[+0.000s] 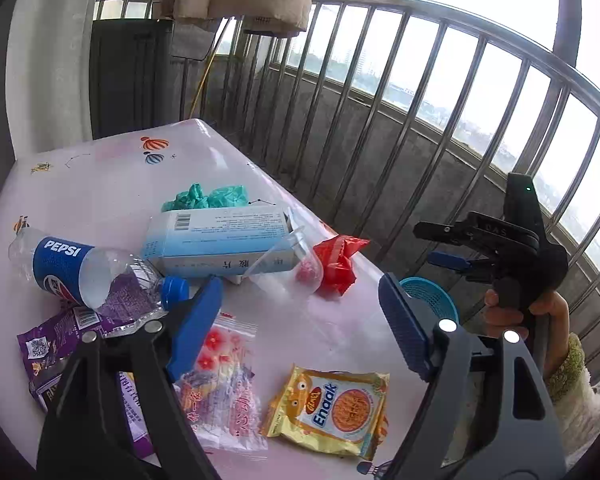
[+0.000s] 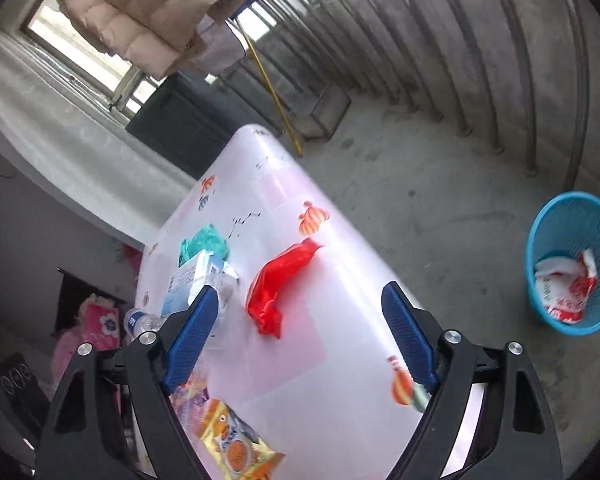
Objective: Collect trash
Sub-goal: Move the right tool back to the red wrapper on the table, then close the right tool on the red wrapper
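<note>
Lying on the table (image 1: 100, 184) beneath both gaping, empty tongs (image 1: 300, 304) (image 2: 296, 332), assorted trash (image 1: 328, 408).

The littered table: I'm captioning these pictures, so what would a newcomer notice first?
A crumpled red plastic bag lies mid-table, towards the edge nearest the railing. On the white patterned table, a clear Pepsi bottle with a blue label lies on its side among snack wrappers. A blue mesh waste basket stands on the concrete floor, already holding a red-and-white wrapper.

pink table (image 1: 100, 184), pepsi bottle (image 1: 80, 272), carton (image 1: 220, 240), wrappers (image 1: 332, 408)
</note>
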`<state>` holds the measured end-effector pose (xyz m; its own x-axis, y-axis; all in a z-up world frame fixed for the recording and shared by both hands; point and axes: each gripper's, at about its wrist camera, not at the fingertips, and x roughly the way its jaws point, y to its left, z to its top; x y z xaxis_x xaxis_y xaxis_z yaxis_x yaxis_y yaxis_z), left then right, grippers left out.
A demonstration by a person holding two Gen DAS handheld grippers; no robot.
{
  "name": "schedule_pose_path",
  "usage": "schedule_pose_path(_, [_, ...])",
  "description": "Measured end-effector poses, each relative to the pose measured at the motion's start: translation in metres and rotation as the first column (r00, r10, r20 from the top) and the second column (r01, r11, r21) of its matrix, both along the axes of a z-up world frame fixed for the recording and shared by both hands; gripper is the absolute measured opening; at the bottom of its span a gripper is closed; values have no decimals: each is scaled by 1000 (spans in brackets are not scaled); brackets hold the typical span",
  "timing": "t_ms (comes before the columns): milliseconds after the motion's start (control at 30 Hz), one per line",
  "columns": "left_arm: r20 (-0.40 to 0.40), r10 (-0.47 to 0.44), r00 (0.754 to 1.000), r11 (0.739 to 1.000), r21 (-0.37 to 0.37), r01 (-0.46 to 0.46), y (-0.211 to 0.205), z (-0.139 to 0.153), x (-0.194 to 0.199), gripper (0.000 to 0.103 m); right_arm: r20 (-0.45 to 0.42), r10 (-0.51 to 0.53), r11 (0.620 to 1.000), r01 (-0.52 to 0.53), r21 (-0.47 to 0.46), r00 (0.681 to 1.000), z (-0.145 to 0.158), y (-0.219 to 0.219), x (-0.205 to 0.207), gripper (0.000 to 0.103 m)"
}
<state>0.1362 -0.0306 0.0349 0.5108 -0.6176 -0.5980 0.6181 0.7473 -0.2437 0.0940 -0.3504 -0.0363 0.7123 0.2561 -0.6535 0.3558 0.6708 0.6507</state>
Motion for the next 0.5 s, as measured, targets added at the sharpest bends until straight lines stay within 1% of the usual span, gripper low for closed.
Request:
schedule_pose_path(33, [3, -4, 1000, 1000, -5, 4, 0, -1, 4, 70, -23, 4, 1000, -3, 16, 1000, -4, 6, 9, 74])
schedule_pose_path(100, [14, -19, 1000, 1000, -12, 20, 1, -3, 15, 64, -71, -5, 999, 8, 41, 997, -15, 10, 27, 70])
schedule_pose_path(200, [3, -42, 999, 999, -12, 42, -12, -10, 36, 56, -105, -21, 998, 26, 51, 994, -28, 16, 42, 66])
schedule_pose_path(233, [0, -46, 999, 999, -5, 46, -14, -13, 41, 55, -110, -24, 998, 30, 53, 994, -30, 16, 46, 64])
schedule_pose_path(300, [-23, -60, 998, 998, 9, 60, -25, -21, 55, 50, -119, -22, 998, 29, 59, 993, -33, 18, 54, 60])
schedule_pose_path(367, [-58, -75, 996, 997, 12, 75, -35, -30, 68, 44, -126, -19, 998, 27, 64, 992, -37, 20, 60, 54])
schedule_pose_path(433, [-83, -88, 993, 996, 20, 90, -42, -37, 75, 38, -135, -7, 997, 17, 73, 991, -38, 22, 64, 44])
schedule_pose_path(500, [-109, -110, 988, 994, 13, 112, -44, -44, 78, 32, -137, 7, 996, 6, 89, 991, -41, 22, 66, 37])
